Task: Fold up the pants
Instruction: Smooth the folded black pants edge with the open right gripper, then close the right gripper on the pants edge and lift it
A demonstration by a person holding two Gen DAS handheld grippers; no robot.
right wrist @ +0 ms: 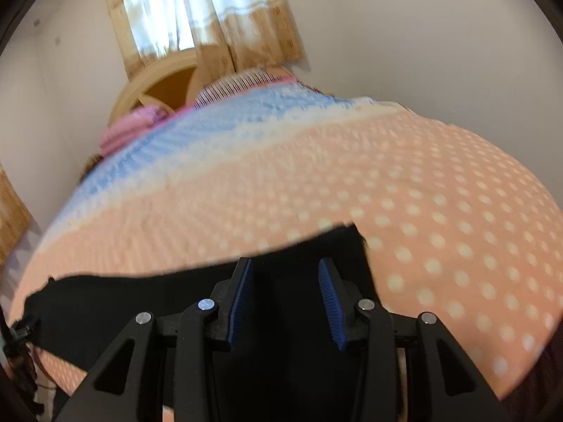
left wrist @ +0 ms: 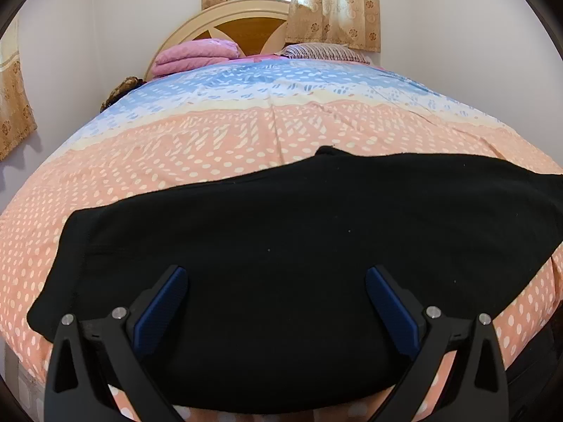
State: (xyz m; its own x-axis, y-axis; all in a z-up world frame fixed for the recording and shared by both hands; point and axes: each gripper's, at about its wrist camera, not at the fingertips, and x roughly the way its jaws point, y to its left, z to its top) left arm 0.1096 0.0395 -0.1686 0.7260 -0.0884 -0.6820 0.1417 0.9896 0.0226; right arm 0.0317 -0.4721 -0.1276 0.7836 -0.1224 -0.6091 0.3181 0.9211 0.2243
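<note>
Black pants point(left wrist: 281, 228) lie spread crosswise along the near edge of the bed, on a peach dotted bedcover point(left wrist: 246, 133). My left gripper point(left wrist: 276, 276) hovers over their middle, open wide, with nothing pinched between its blue pads point(left wrist: 165, 302). In the blurred right wrist view, my right gripper point(right wrist: 285, 269) sits low over the right end of the pants point(right wrist: 105, 302), near their far corner. Its jaws stand partly apart, with black cloth showing behind the gap. I see no fold pressed between its pads point(right wrist: 242, 292).
The bedcover point(right wrist: 440, 211) turns blue toward the headboard point(left wrist: 242, 24). A folded pink blanket point(left wrist: 193, 54) and a striped pillow point(left wrist: 323, 51) lie at the head. Curtains point(left wrist: 316, 0) hang behind, and walls close in on both sides.
</note>
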